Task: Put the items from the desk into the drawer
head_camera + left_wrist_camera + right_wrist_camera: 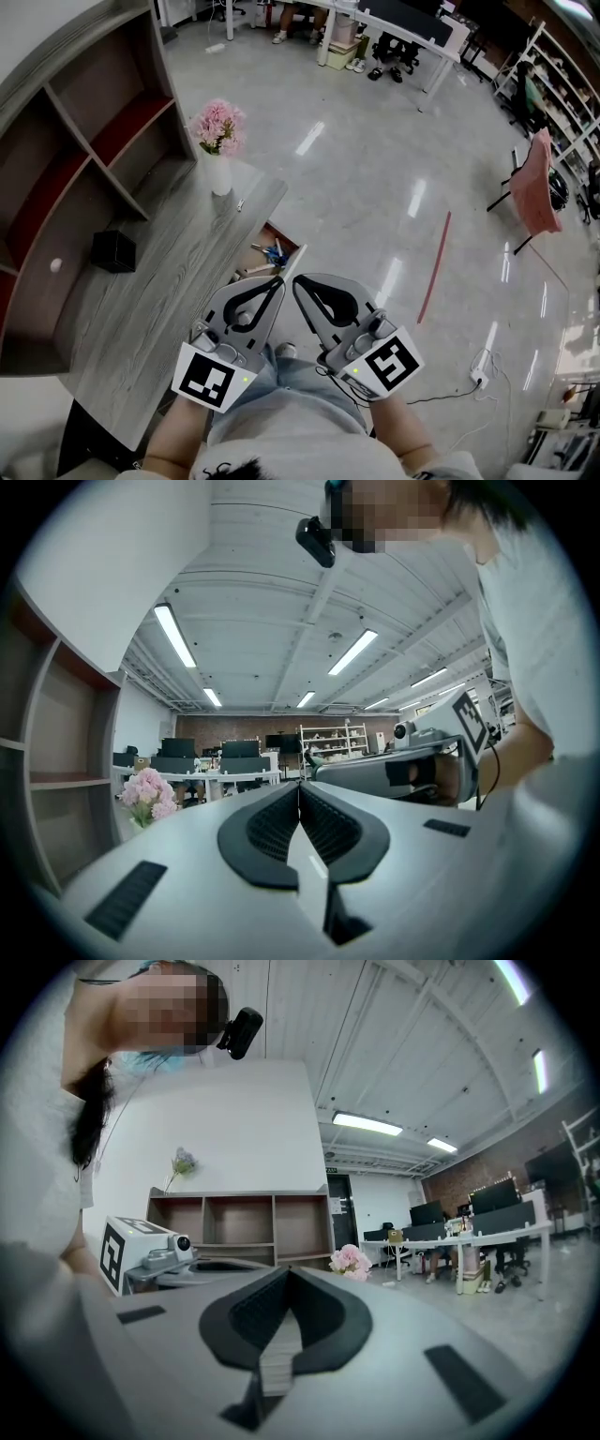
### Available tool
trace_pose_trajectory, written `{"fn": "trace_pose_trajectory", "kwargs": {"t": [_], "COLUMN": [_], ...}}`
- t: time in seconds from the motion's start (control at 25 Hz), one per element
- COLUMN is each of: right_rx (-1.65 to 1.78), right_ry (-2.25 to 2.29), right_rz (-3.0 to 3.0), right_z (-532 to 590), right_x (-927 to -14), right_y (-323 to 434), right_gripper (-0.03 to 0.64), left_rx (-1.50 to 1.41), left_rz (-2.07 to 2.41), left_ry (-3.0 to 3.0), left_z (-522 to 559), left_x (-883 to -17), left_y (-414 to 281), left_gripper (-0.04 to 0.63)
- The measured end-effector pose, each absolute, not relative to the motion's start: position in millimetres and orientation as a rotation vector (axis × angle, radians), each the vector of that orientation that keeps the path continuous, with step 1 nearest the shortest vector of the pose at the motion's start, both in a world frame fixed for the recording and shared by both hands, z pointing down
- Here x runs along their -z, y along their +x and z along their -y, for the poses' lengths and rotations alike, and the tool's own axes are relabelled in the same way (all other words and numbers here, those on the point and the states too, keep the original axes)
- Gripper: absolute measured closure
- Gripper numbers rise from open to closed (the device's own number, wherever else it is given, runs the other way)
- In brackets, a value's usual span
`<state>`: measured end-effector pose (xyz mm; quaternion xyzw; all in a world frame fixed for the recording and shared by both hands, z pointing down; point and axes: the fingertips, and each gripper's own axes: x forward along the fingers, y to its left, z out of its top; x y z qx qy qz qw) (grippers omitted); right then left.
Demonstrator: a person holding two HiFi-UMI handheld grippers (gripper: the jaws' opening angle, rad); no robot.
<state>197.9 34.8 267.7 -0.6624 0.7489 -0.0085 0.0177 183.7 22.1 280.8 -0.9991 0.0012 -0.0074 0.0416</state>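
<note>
Drawer [274, 253] stands open under the front edge of the counter [159, 309], with a few small things in it (a blue one shows; the rest are too small to tell). On the counter, a black box [113, 251] sits toward the back and a vase of pink flowers [219, 141] stands at the far corner. Both grippers are held close to the person's body, well apart from all of these. The left gripper [278, 281] and the right gripper [298, 283] each have their fingers pressed together on nothing. This looks like a pause between pickups. The next move calls for spreading one pair of fingers and reaching out to the black box, probably the next item to go in.
</note>
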Motion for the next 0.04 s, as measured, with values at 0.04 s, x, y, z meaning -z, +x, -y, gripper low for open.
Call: {"fn": "trace_pose_trajectory", "kwargs": {"t": [0.04], "right_rx": [0.025], "right_ry": [-2.057], "right_rz": [-2.325], "right_z": [-35.8], "right_x": [-267.4], "right_y": [197.9], "right_gripper": [0.609], "left_rx": [0.022], "left_rz": [-0.005], "left_ry": [-3.059], "left_z": [-23.3], "left_x": [-280.7], "left_y": [183.5], "left_gripper": [0.584]}}
